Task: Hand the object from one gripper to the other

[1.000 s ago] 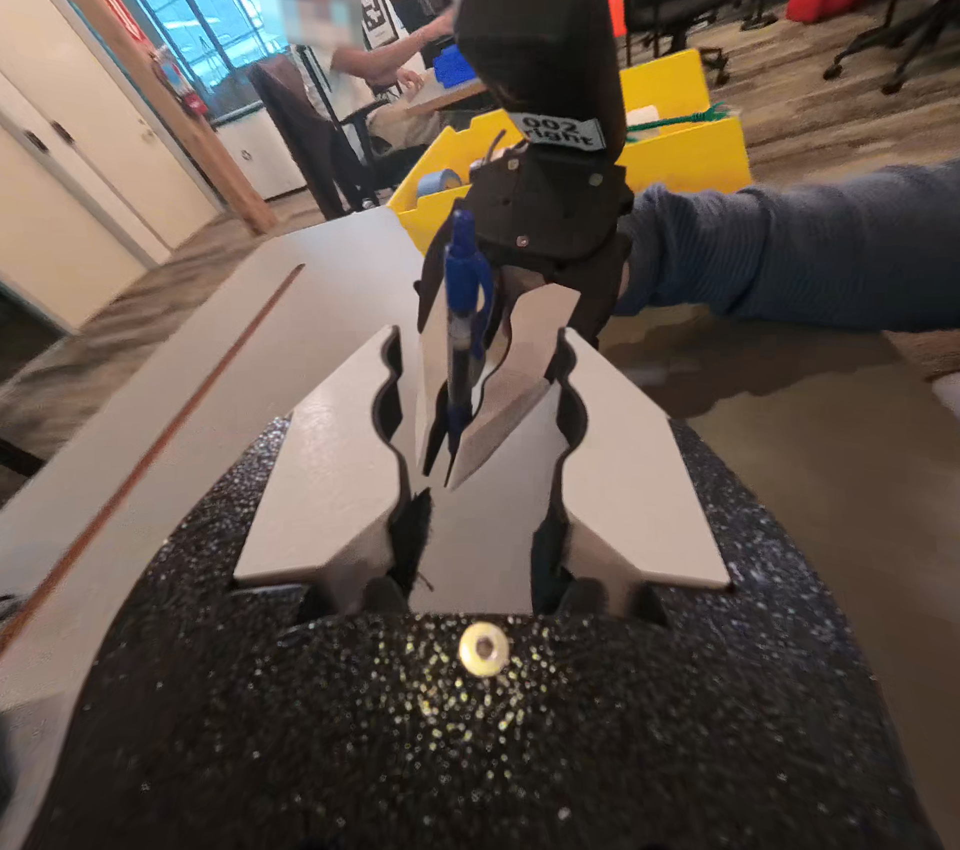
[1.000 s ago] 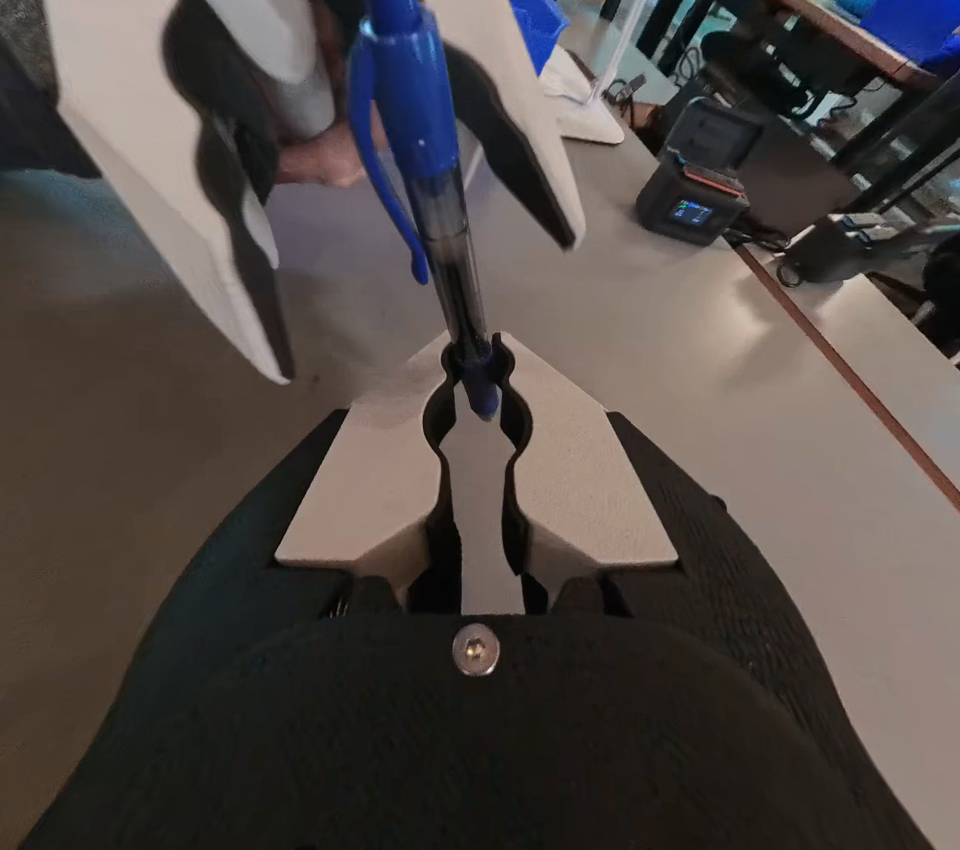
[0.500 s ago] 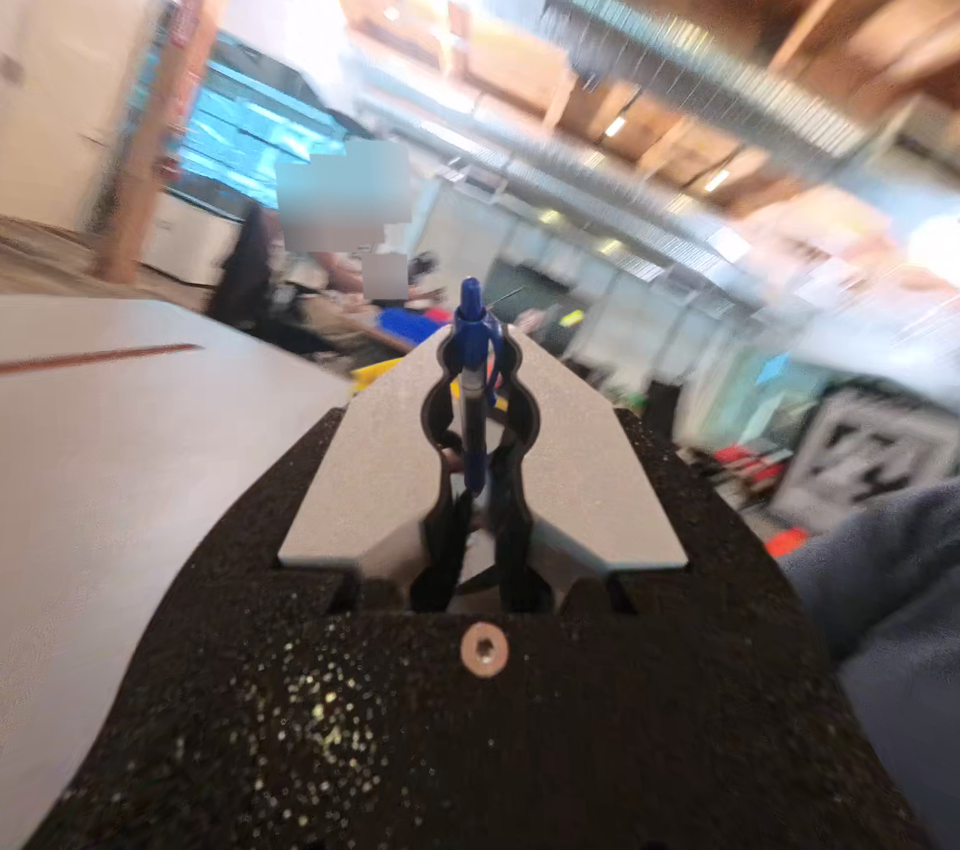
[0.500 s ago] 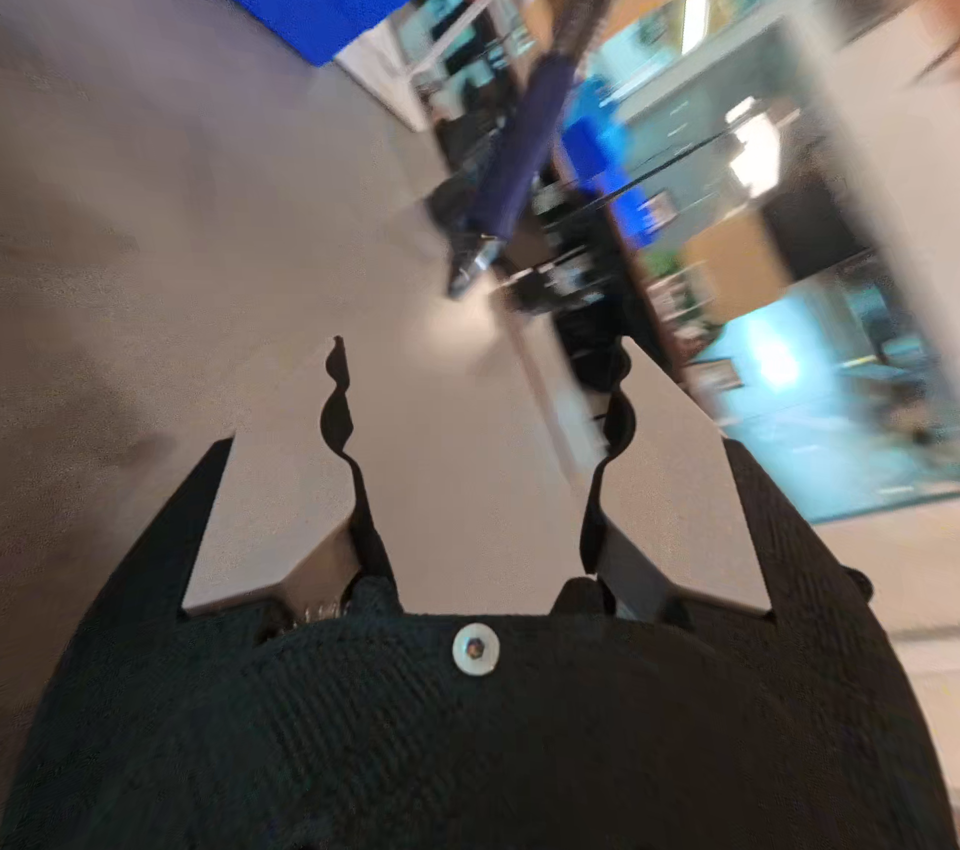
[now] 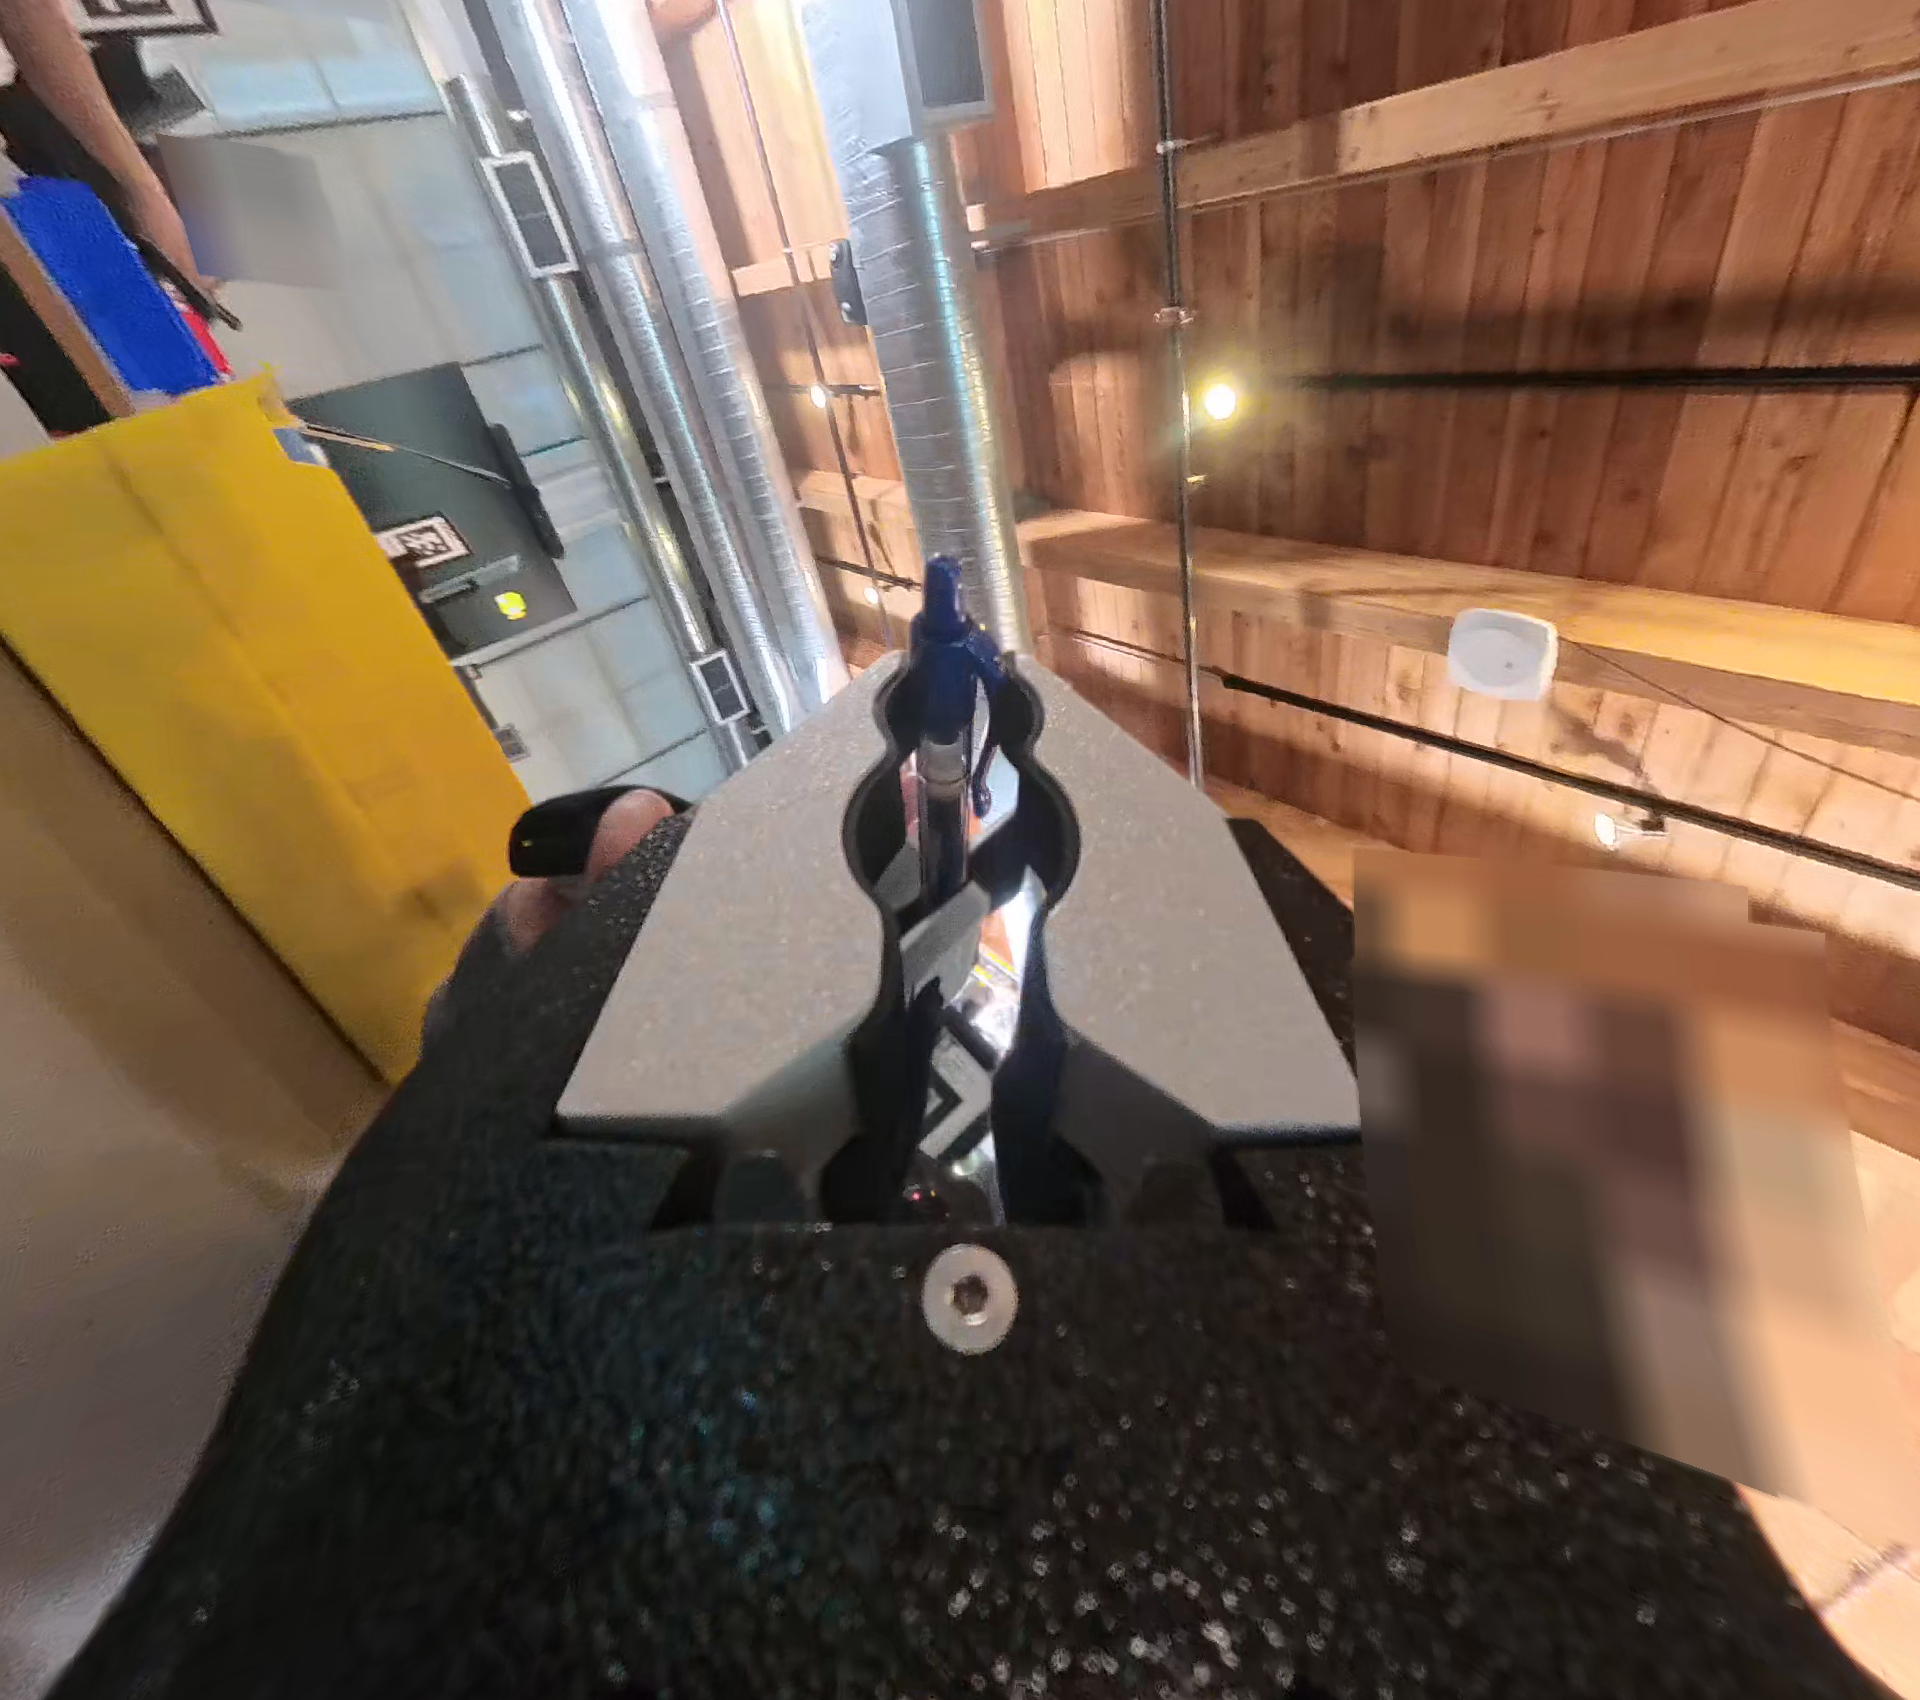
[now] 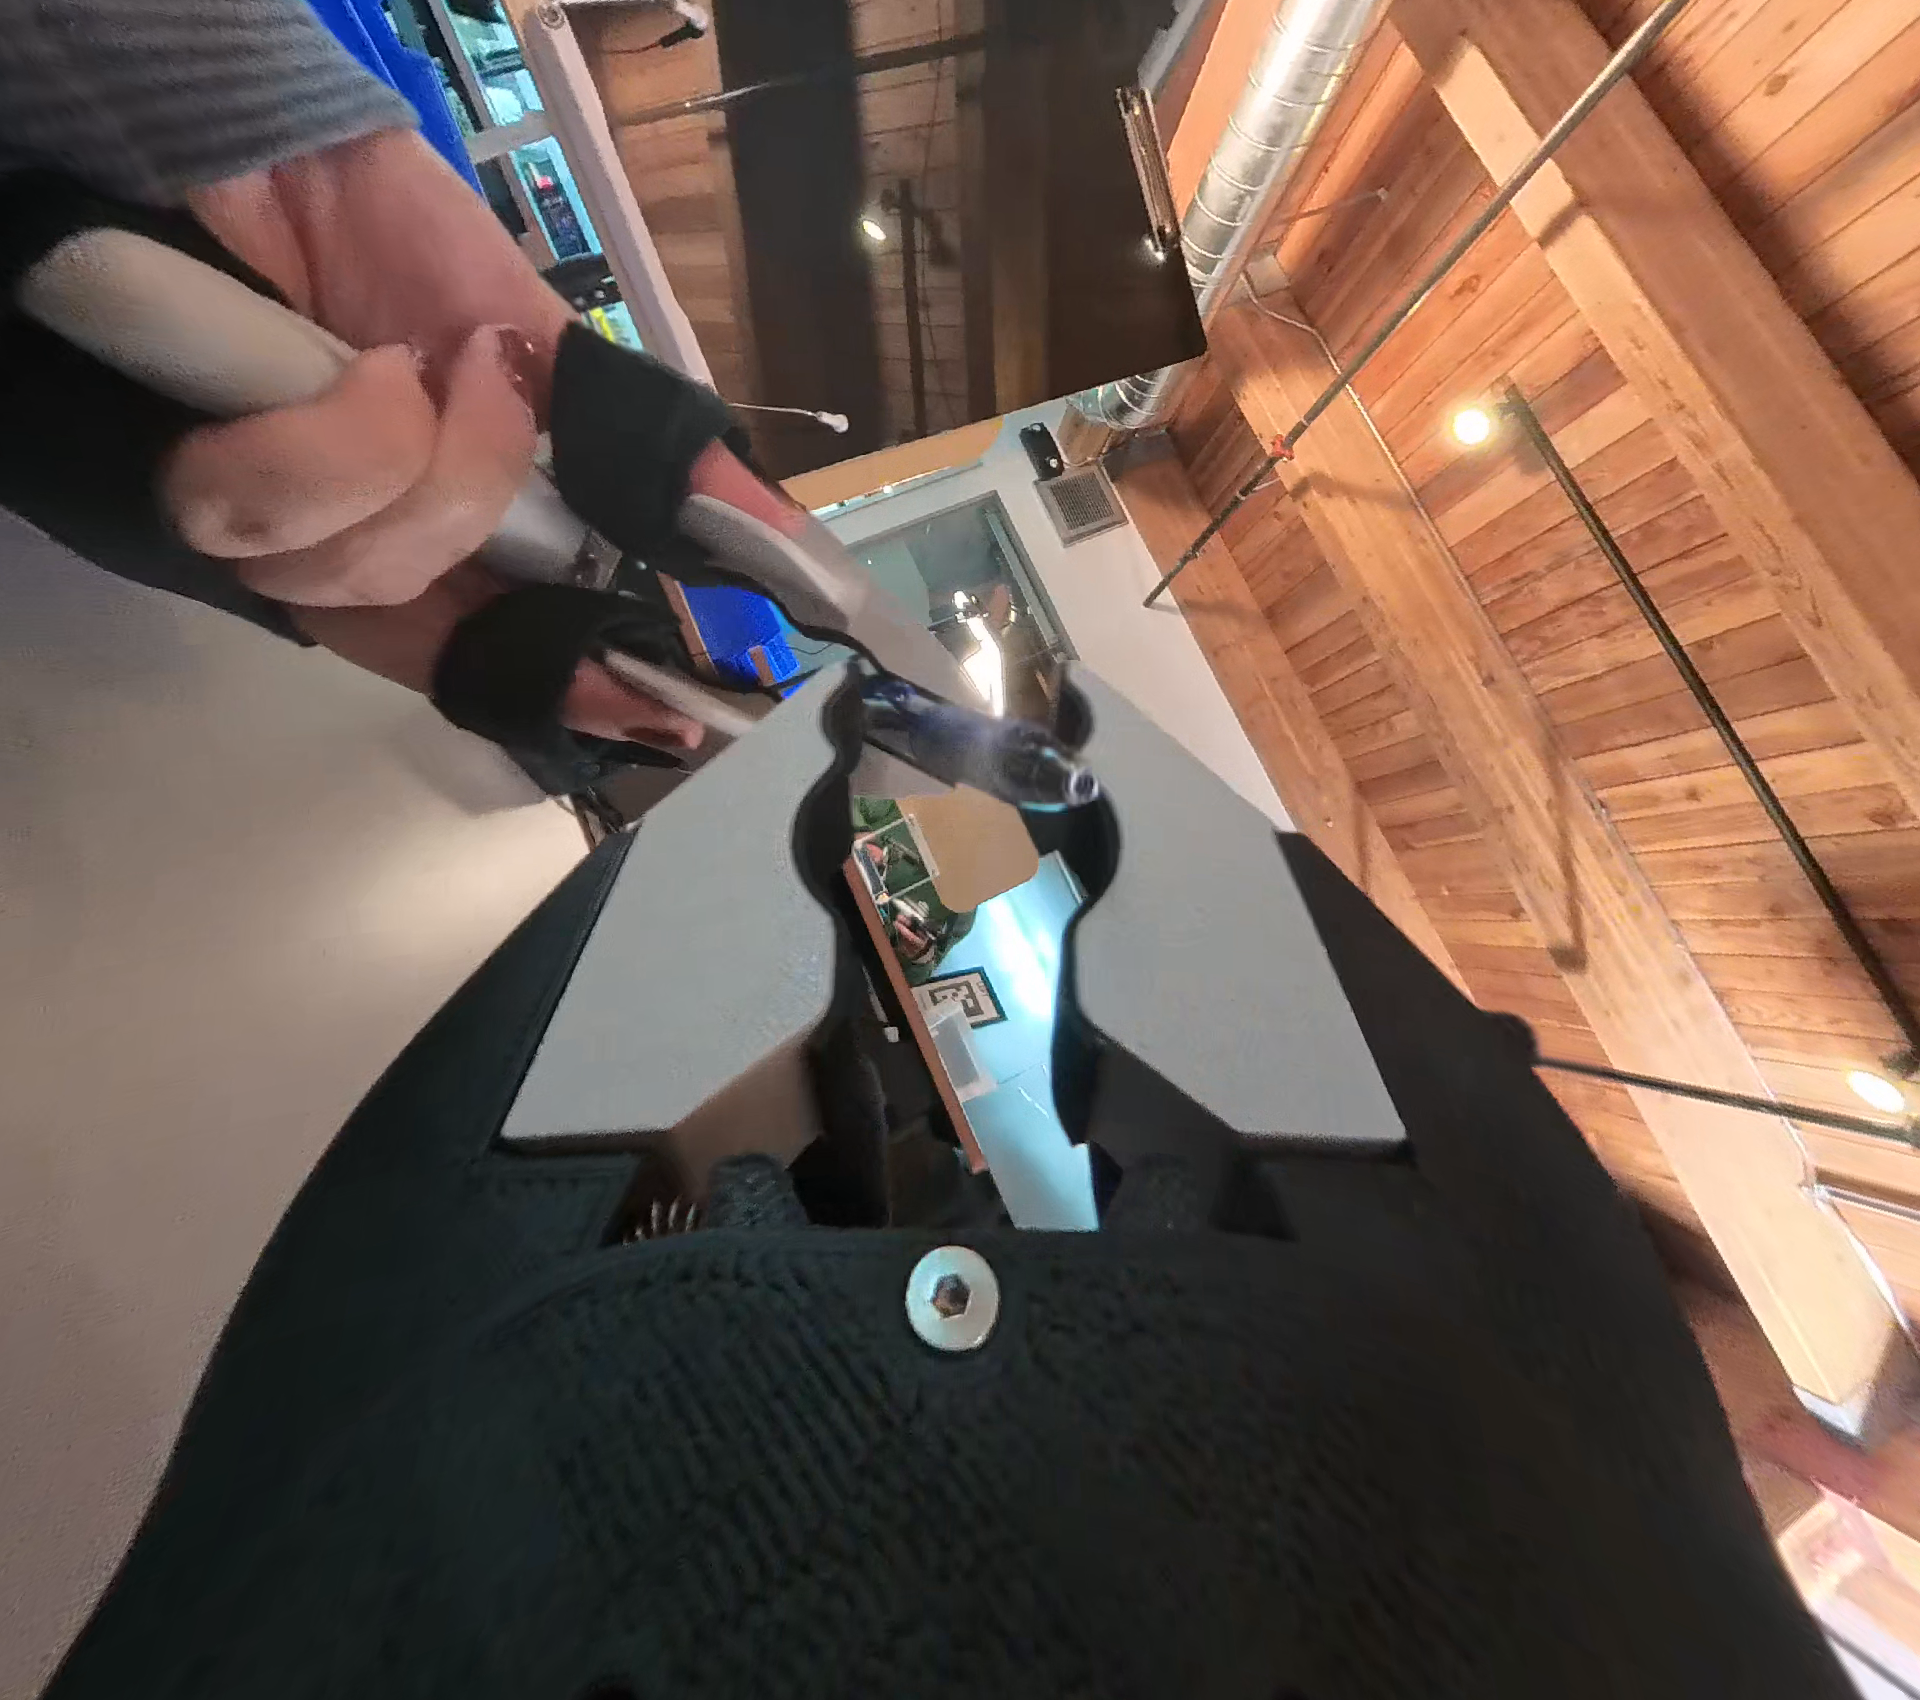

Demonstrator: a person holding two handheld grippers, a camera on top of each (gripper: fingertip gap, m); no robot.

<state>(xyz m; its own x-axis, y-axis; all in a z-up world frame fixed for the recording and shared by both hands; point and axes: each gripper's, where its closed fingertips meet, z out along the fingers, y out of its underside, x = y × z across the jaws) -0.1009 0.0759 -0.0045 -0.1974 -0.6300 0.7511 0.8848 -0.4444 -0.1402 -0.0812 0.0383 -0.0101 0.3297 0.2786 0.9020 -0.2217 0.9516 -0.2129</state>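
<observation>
The pen (image 5: pixel 940 720) stands between the tips of the left gripper (image 5: pixel 956 694), its blue cap poking out beyond them and its clear barrel running back down the gap between the fingers (image 5: pixel 769 912). The jaws are drawn close together and clamp the pen at the outermost notch. Behind the fingers, part of the right gripper's grey finger shows through the gap. A yellow bin (image 5: pixel 218 674) sits off to the left.

In the right wrist view, the pen (image 6: pixel 966 741) lies crosswise between the tips of the right gripper (image 6: pixel 961 731), its tip end pointing right toward the right-hand finger (image 6: pixel 1205 954). These jaws stand partly open; whether either finger touches the pen cannot be told. The left gripper's fingers (image 6: pixel 790 549) reach in from the upper left, held by a hand (image 6: pixel 395 403).

Half a second ago the right jaws were spread much wider and the pen hung well above them; now they have narrowed around it. The left gripper's hold on the pen is unchanged, though both views have swung up toward the wooden ceiling (image 5: pixel 1507 248).
</observation>
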